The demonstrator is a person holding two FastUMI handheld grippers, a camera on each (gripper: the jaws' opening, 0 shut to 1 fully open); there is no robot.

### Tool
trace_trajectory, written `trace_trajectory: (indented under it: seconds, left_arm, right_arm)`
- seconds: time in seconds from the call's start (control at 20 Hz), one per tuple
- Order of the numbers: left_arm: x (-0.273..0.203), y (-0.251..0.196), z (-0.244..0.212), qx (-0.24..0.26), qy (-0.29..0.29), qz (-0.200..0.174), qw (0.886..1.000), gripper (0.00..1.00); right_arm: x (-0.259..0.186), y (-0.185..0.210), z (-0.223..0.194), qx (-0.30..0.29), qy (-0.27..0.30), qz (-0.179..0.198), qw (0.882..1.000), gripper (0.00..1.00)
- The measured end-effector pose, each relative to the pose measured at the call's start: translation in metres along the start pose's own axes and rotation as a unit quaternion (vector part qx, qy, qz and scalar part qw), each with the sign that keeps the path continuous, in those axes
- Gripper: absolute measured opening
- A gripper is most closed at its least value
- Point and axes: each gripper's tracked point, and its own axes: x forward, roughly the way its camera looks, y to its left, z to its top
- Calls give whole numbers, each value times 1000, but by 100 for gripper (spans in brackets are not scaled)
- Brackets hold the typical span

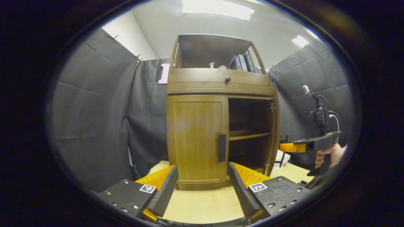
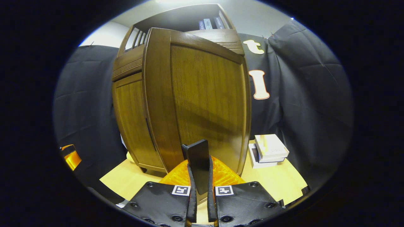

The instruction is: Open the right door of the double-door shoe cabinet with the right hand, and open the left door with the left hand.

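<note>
Two doors on this shoe cabinet (image 1: 221, 85), and only one is shut. From the left gripper view, my left gripper (image 1: 202, 186) has its fingers spread wide, nothing between them, hovering low over the bench (image 1: 202, 205) and facing the left door (image 1: 197, 135). That door sits flush, with its dark vertical handle (image 1: 222, 147) at the inner edge, just beside the open half where a shelf (image 1: 249, 136) shows. That handle is my hold: a stiff bar, slim enough to pinch from both sides. Off to the side, a hand (image 1: 328, 156) holds my other gripper out at the swung right door's edge.

Over to the right gripper view: my right gripper (image 2: 200, 189) has its fingers pinching the dark handle (image 2: 198, 160) of the right door (image 2: 205, 104), which stands swung well out from the cabinet. Solid wood panel, rigid, hinged, so I judge it moves on a fixed arc with little effort but won't forgive a sideways pull. Smooth handle, so a firm squeeze matters. Some boxes (image 2: 268, 149) sit stacked on the bench just beyond the door.
</note>
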Motion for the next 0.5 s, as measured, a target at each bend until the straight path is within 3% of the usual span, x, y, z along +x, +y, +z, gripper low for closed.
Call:
trace_trajectory:
  seconds: [0.5]
  left_arm:
    - [37,12,-5,-5,16,-9,1000,92]
  right_arm:
    - [-1,-5,4,6,-4,-10,1000,13]
